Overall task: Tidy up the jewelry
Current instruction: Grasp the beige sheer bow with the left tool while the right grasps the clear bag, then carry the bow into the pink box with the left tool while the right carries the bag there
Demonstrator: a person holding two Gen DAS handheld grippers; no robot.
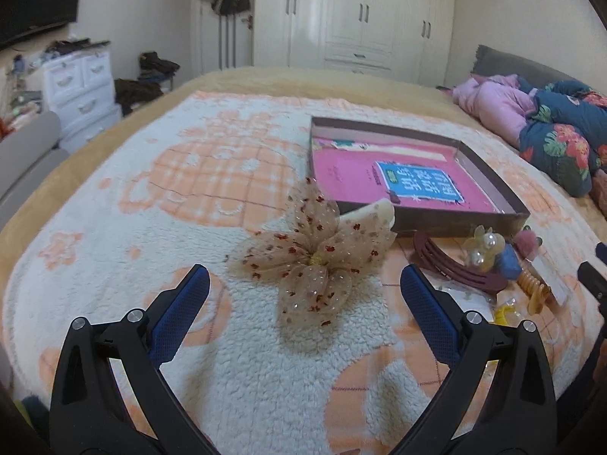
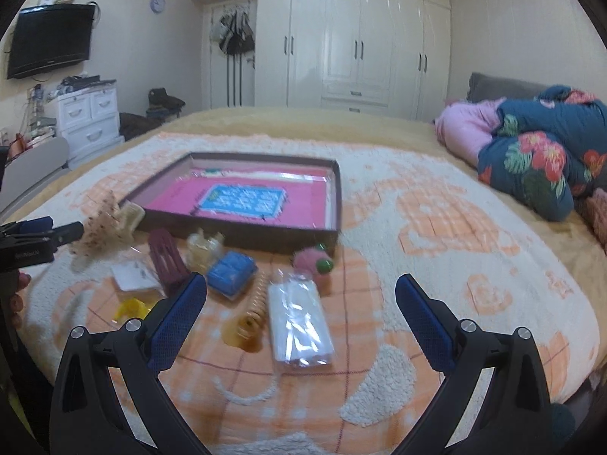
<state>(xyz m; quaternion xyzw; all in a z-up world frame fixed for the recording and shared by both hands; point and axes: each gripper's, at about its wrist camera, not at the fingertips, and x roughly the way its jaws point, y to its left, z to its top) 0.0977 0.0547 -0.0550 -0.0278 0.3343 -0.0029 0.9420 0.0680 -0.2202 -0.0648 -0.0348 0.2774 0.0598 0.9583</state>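
A home bedroom: blanket-covered bed [image 2: 417,227], white wardrobe [image 2: 360,38], wall-mounted TV [image 2: 49,40].

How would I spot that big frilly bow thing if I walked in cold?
Find the shallow box with the pink lining on the bed's fleece blanket. At its near corner, left of the heap of small hair accessories, lies the bow, in front of the open left gripper. It alone is sheer beige tulle, flower-shaped, speckled with tiny red dots around a gold centre.

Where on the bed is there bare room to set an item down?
Free: the blanket right of the tray, toward the quilt; also left of the bow. The tray floor holds nothing loose. Crowded: the strip before the tray, from bow to pompom.
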